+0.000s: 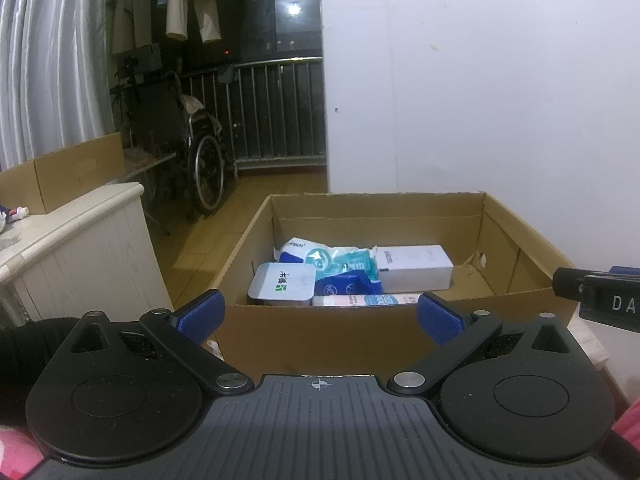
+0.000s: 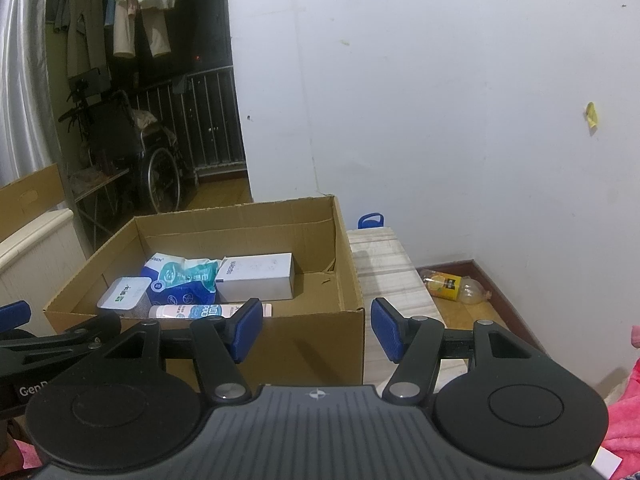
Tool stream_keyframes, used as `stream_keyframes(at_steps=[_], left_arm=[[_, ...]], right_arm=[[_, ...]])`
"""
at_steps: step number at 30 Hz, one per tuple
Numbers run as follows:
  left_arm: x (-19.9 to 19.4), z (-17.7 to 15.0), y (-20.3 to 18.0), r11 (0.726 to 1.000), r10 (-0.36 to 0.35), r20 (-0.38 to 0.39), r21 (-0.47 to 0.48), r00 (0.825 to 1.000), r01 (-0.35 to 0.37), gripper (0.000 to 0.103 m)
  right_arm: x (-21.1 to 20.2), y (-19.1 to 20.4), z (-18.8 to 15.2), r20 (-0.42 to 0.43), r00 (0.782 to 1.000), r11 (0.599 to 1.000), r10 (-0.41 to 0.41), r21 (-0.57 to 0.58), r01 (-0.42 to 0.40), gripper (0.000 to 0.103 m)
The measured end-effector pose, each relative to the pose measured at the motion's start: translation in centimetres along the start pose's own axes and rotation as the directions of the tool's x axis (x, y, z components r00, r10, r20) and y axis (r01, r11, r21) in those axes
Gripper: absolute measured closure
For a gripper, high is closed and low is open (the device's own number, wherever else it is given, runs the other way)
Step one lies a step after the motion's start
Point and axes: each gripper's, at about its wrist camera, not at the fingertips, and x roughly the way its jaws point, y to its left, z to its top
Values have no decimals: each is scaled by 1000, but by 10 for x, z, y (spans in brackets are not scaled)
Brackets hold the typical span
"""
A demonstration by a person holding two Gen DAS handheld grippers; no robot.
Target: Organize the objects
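An open cardboard box (image 1: 360, 328) (image 2: 352, 256) stands in front of both grippers. Inside lie a white carton (image 1: 416, 266) (image 2: 260, 276), a blue and teal packet (image 1: 340, 264) (image 2: 184, 276), a small white tub with a green mark (image 1: 282, 284) (image 2: 122, 294) and a pink and blue tube (image 1: 368, 301) (image 2: 200, 311). My left gripper (image 1: 320, 316) is open and empty, hanging just before the box's near wall. My right gripper (image 2: 316, 330) is open and empty too, at the box's near right corner. Part of the right gripper (image 1: 600, 296) shows at the right edge of the left wrist view.
A cream cabinet (image 1: 76, 248) with another cardboard box (image 1: 60, 176) on it stands to the left. A wheelchair (image 1: 192, 160) is parked by a dark balcony railing. Right of the box are a pale wooden stand (image 2: 384, 268) and a juice bottle (image 2: 452, 284) on the floor. Pink cloth (image 2: 624, 412) lies nearby.
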Motion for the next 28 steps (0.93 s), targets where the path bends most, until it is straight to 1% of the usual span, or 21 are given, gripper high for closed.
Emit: stream_keyframes(at_steps=[21, 28], left_arm=[[0, 0, 1, 1000, -2, -4, -8, 1000, 2, 0], [-2, -2, 5, 1000, -2, 19, -31, 1000, 3, 0]], right_arm=[[0, 0, -1, -3, 1000, 1000, 0, 3, 0, 40], [1, 0, -1, -3, 1000, 1000, 1, 3, -1, 40]])
